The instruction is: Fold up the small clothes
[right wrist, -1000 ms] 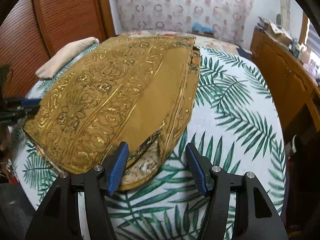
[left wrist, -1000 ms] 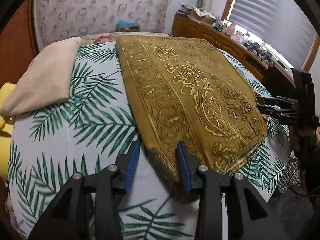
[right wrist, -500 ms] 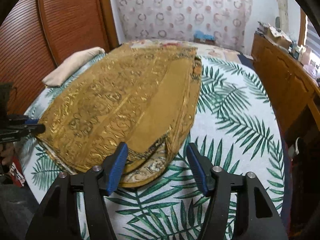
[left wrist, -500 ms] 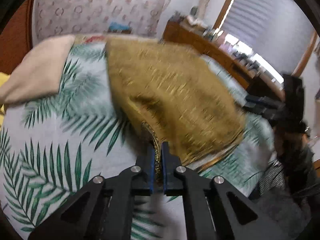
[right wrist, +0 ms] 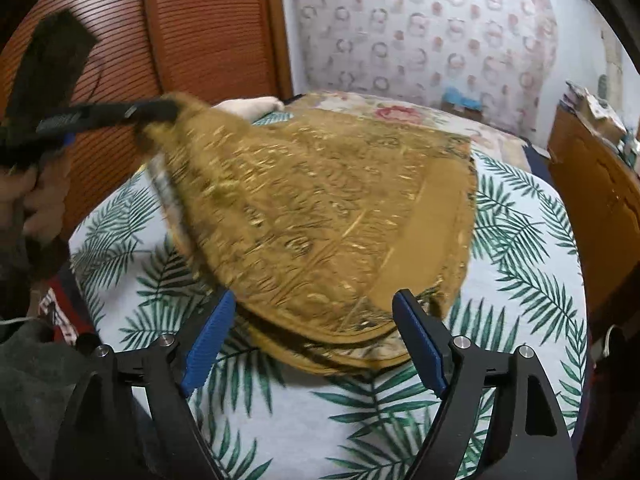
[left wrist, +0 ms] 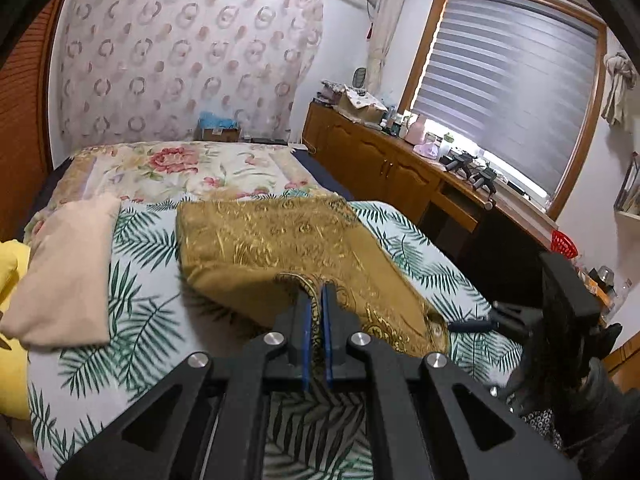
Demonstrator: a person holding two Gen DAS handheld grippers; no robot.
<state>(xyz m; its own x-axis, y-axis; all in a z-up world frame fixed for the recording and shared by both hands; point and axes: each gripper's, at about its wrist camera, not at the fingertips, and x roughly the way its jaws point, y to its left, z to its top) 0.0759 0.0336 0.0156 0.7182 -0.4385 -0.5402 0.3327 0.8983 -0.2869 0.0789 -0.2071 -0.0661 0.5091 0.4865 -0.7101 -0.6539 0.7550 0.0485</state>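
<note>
palm-print bedspread [right wrist: 520,240] lies bare on both sides of the gold cloth [right wrist: 320,208]. my left gripper [left wrist: 316,300] is clenched on its corner, lifted off the bed (beige pillow [left wrist: 68,272] beside). my right gripper [right wrist: 316,328], jaws just widened, straddles the near hem untouched.

Gold-patterned garment [right wrist: 320,216], 1 corner lifted

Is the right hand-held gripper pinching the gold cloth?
No, the right hand-held gripper stands wide open around the gold cloth edge, pads not pressing.

Two close wrist views angled down, sharing the gold cloth [left wrist: 280,240]
</note>
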